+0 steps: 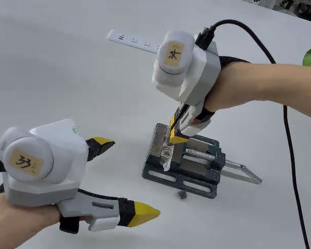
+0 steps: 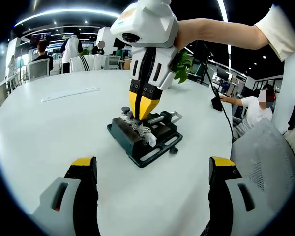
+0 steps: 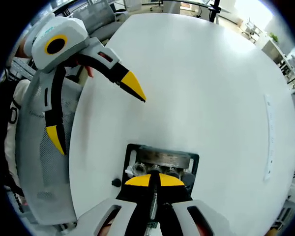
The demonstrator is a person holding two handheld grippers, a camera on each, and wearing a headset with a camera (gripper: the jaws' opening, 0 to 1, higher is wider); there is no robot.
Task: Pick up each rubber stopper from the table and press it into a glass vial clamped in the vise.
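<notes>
Likely pressing — right claw (image 1: 176, 136), tips together, load hidden, at vial (image 1: 167, 154) in vise (image 1: 197, 174); left claw (image 1: 133, 176) wide, empty. Next: stopper (image 1: 182, 195) beside vise.

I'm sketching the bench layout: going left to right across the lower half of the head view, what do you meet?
left gripper, jaws open → vise → black cable running down the right side

Matt white table (image 1: 67, 78), dark metal vise (image 1: 210, 158)
</notes>
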